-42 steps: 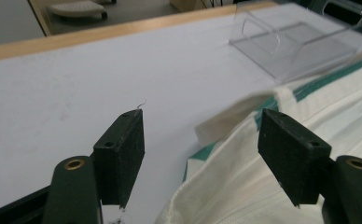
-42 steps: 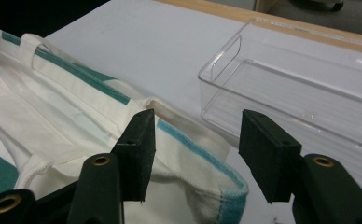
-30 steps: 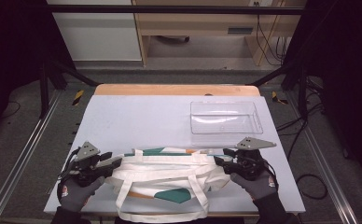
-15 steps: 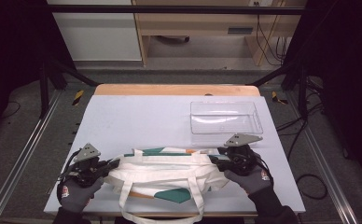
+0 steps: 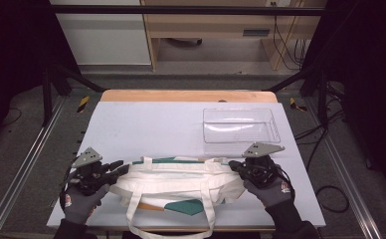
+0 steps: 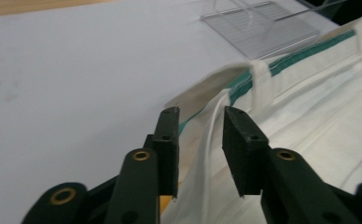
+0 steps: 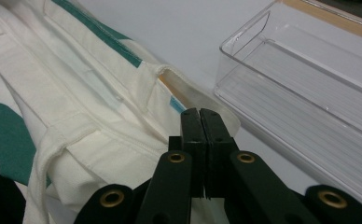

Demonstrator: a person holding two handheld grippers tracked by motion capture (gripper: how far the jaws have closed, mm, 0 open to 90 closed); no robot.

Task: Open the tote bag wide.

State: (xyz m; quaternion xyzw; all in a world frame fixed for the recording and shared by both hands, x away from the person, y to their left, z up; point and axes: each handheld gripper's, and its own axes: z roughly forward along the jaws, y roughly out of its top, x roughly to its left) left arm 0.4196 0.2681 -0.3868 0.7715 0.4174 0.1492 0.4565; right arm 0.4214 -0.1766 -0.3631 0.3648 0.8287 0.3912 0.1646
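A cream tote bag (image 5: 176, 181) with green trim lies flat near the table's front edge, its handles toward me. My left gripper (image 5: 119, 167) is at the bag's left end. In the left gripper view its jaws (image 6: 200, 114) stand apart, having just been opening, and a fold of the bag's rim (image 6: 309, 116) runs loosely between them. My right gripper (image 5: 232, 164) is at the bag's right end. Its jaws (image 7: 200, 112) have just closed together against the rim of the bag (image 7: 76, 93), and no cloth shows between the pads.
A clear plastic tray (image 5: 241, 110) stands empty at the back right, just beyond my right gripper, seen close in the right gripper view (image 7: 309, 93) and far off in the left gripper view (image 6: 258, 32). A wooden strip edges the table's far side.
My right gripper has edged left onto the bag's right end. The left gripper has stayed at the left end. The bag has not moved.
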